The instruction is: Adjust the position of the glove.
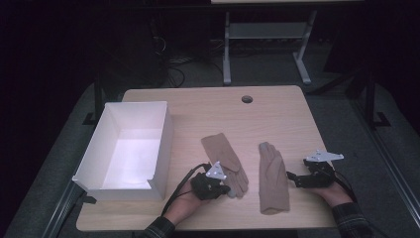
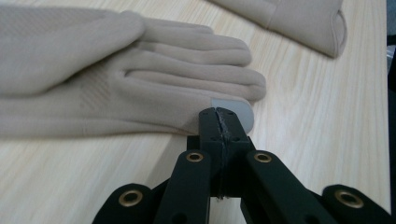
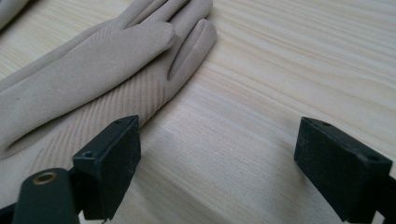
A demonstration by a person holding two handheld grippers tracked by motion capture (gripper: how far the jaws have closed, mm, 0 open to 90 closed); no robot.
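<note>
Two beige gloves lie flat on the wooden table (image 1: 208,109). The left glove (image 1: 225,157) points its fingers toward the person. My left gripper (image 1: 224,190) is at those fingertips. In the left gripper view its jaws are shut (image 2: 219,117), their tips against the glove's grey fingertip patch (image 2: 239,110), and no fabric is visible between them. The right glove (image 1: 272,178) lies lengthwise with its cuff nearest the person. My right gripper (image 1: 293,178) stands open just right of it. In the right gripper view (image 3: 217,133) bare table lies between the jaws, with the glove (image 3: 102,60) beside the left jaw.
An open white box (image 1: 164,134) stands at the table's left, close to the left glove. A round cable hole (image 1: 246,99) is near the table's far edge. A metal frame (image 1: 227,49) stands on the floor beyond the table.
</note>
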